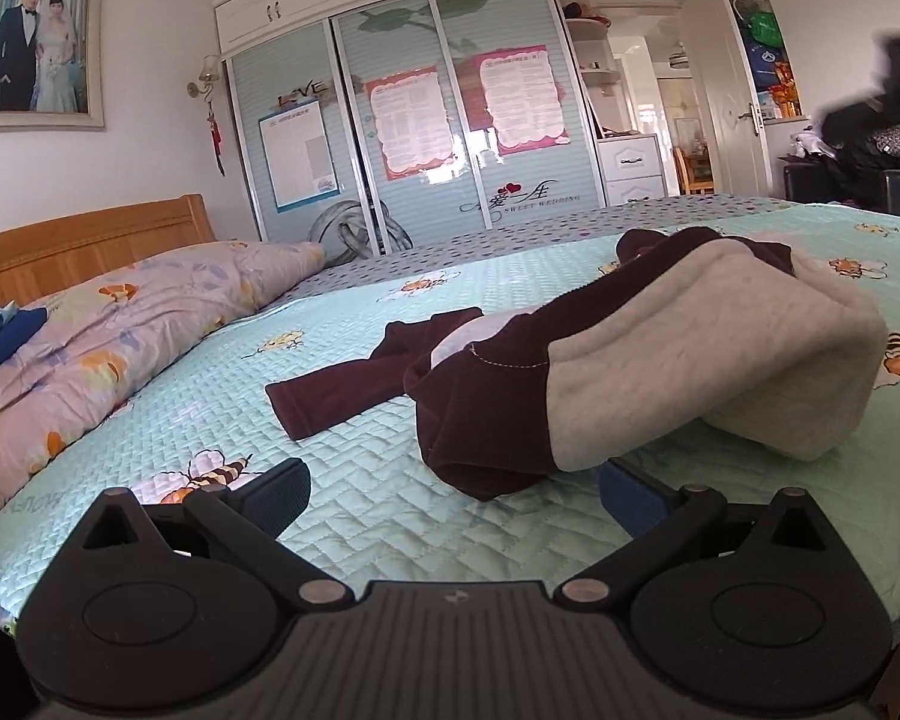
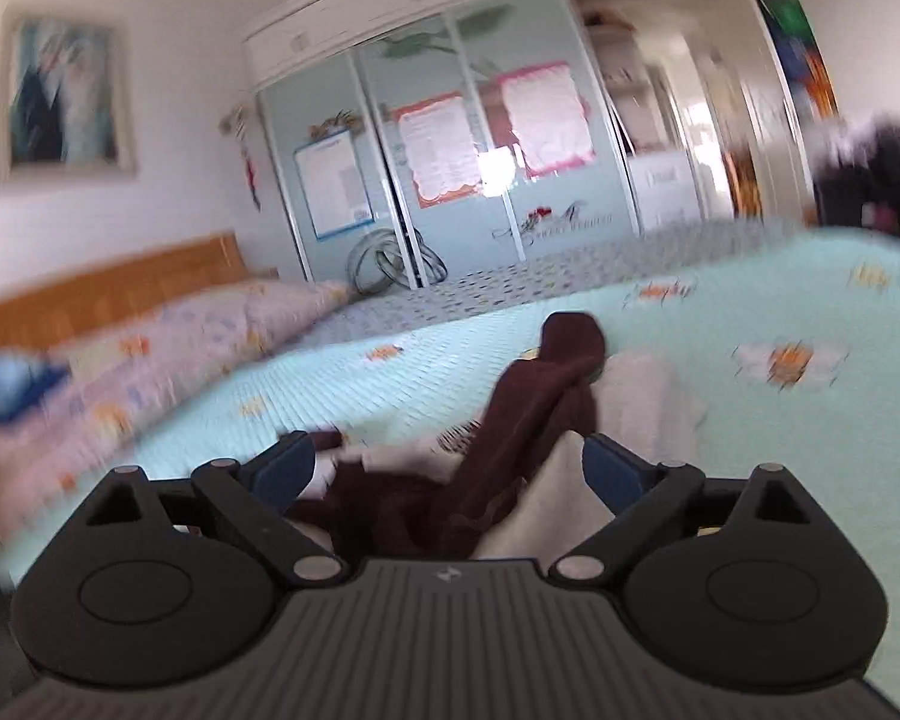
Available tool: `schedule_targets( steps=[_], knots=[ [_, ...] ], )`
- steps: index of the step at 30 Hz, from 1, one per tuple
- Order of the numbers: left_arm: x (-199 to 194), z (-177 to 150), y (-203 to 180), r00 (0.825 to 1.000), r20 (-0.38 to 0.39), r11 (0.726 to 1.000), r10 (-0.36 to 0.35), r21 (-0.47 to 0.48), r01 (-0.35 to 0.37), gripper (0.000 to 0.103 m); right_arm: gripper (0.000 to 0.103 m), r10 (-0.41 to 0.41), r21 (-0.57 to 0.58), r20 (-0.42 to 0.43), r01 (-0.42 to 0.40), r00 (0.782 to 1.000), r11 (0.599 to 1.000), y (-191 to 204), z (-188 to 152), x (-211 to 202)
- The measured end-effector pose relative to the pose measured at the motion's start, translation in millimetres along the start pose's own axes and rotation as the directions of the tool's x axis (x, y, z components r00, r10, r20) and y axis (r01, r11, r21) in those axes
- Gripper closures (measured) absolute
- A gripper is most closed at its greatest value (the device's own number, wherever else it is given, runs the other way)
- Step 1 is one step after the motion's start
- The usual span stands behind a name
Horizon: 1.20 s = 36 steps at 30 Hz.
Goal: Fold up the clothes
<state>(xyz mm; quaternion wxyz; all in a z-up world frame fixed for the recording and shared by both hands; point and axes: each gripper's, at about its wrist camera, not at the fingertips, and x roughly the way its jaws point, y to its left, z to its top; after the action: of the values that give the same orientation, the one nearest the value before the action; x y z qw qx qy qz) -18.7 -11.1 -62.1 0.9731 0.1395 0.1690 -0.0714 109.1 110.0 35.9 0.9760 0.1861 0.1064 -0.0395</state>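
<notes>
Lying crumpled on the mint-green quilted bed (image 1: 390, 516), the maroon-and-grey garment (image 1: 630, 348) sat at about 1 o'clock from the left hand-held gripper (image 1: 455, 489), whose blue-padded jaws stood wide apart and empty just short of the nearest maroon fold. One maroon sleeve (image 1: 342, 390) trailed out toward 10 o'clock. The right hand-held gripper (image 2: 448, 468), in a blurred view, was also spread wide, with maroon fabric bunched between its jaws but not pinched. A floral pillow (image 1: 120, 336) lay at 9 o'clock.

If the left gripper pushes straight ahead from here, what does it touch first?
Probably the maroon hem of the garment, lying just ahead between the open left gripper fingers on the bed cover; depth is uncertain.
</notes>
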Motion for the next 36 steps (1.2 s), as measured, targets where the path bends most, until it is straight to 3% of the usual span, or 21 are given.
schedule_targets(
  steps=[4, 6, 8, 17, 18, 19, 20, 21, 25, 28, 31, 34, 36],
  knots=[
    [2, -1, 1, 1.0, -0.009, 1.0, 0.004, 0.003, -0.004, 0.001, 0.011, 0.035, 0.112, -0.061, -0.028, 0.998, 0.993, -20, 10, 40],
    [4, -2, 2, 1.0, -0.015, 1.0, 0.006, 0.003, -0.006, 0.001, 0.023, 0.048, 0.171, -0.117, -0.028, 0.992, 0.985, -29, 12, 65],
    [5, -3, 3, 1.0, -0.022, 1.0, 0.007, 0.003, -0.007, 0.001, 0.043, 0.036, 0.19, -0.184, 0.0, 0.982, 0.982, -37, 13, 92],
    [17, -8, 8, 0.997, -0.08, 1.0, -0.007, -0.021, 0.005, 0.001, 0.049, -0.054, 0.135, -0.368, 0.111, 0.928, 0.985, -42, -14, 167],
    [19, -9, 8, 0.996, -0.088, 1.0, -0.009, -0.024, 0.007, 0.001, 0.054, -0.059, 0.138, -0.378, 0.119, 0.924, 0.983, -43, -17, 172],
    [21, -10, 9, 0.995, -0.095, 1.0, -0.01, -0.027, 0.007, 0.001, 0.073, -0.061, 0.146, -0.382, 0.126, 0.922, 0.981, -45, -20, 176],
    [22, -11, 9, 0.995, -0.101, 1.0, -0.007, -0.026, 0.005, 0.001, 0.084, -0.06, 0.158, -0.386, 0.13, 0.921, 0.979, -48, -22, 179],
    [23, -11, 10, 0.994, -0.107, 1.0, -0.004, -0.025, 0.002, 0.001, 0.085, -0.054, 0.175, -0.384, 0.129, 0.922, 0.976, -51, -24, 179],
    [27, -12, 14, 0.993, -0.119, 0.999, 0.004, -0.044, -0.01, 0.001, 0.096, -0.021, 0.208, -0.316, 0.091, 0.949, 0.974, -58, -26, 162],
    [30, -11, 19, 0.992, -0.129, 0.997, 0.002, -0.074, -0.011, 0.001, 0.097, -0.004, 0.225, -0.236, 0.058, 0.972, 0.973, -64, -22, 149],
    [35, -12, 22, 0.989, -0.147, 0.996, 0.0, -0.092, -0.014, 0.001, 0.098, -0.003, 0.278, -0.101, 0.031, 0.995, 0.96, -75, -8, 120],
    [35, -13, 22, 0.988, -0.154, 0.996, 0.0, -0.092, -0.015, 0.001, 0.098, -0.015, 0.364, 0.068, -0.011, 0.998, 0.931, -97, 14, 75],
    [36, -13, 22, 0.988, -0.154, 0.996, 0.001, -0.09, -0.015, 0.001, 0.098, -0.057, 0.398, 0.183, -0.021, 0.982, 0.917, -112, 24, 35]
  ],
)
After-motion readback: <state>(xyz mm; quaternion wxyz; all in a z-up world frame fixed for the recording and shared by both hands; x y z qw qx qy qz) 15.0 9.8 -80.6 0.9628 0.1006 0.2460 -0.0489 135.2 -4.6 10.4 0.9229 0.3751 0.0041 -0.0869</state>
